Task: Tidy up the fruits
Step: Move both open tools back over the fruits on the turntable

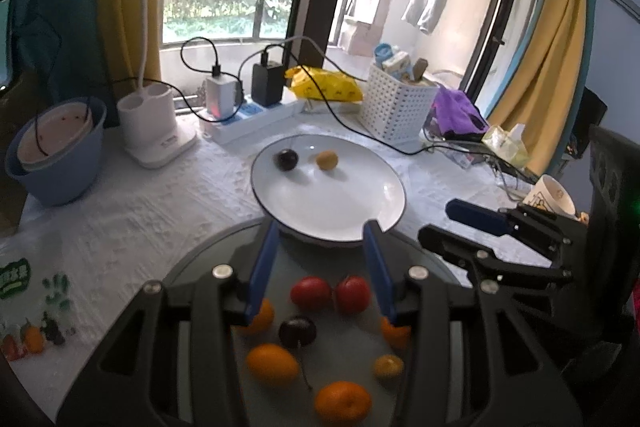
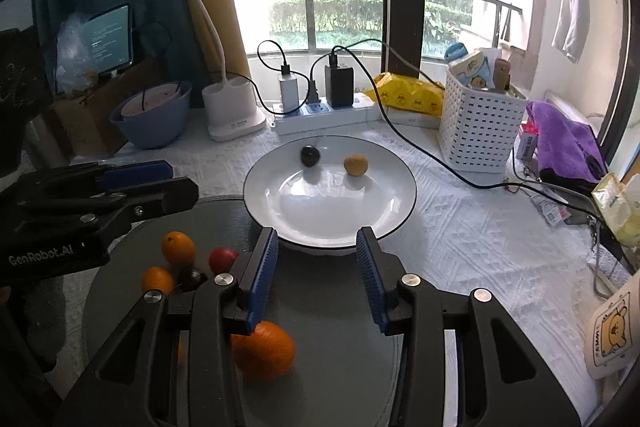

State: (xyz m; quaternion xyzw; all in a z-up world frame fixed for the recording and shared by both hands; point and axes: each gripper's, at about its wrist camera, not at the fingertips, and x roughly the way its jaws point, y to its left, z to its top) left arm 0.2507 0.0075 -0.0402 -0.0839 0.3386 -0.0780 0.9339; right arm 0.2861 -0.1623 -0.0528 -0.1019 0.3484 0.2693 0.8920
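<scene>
A grey round tray (image 1: 344,359) holds several small fruits: two red ones (image 1: 311,292), a dark cherry (image 1: 297,332) and several oranges (image 1: 272,365). Behind it a white plate (image 1: 340,203) holds a dark cherry (image 1: 287,159) and a yellow fruit (image 1: 327,160). My left gripper (image 1: 322,251) is open and empty above the tray's far part. My right gripper (image 2: 318,255) is open and empty over the tray (image 2: 340,315), near the plate's (image 2: 332,203) front rim; an orange (image 2: 264,349) lies by its left finger. The right gripper also shows in the left wrist view (image 1: 452,223).
At the back stand a blue bowl (image 1: 60,155), a white lamp base (image 1: 154,131), a power strip with chargers (image 1: 252,111), a yellow bag (image 1: 326,85) and a white basket (image 1: 396,103). A black cable (image 2: 440,159) runs right of the plate. A purple cloth (image 2: 564,143) and a mug (image 2: 612,331) sit right.
</scene>
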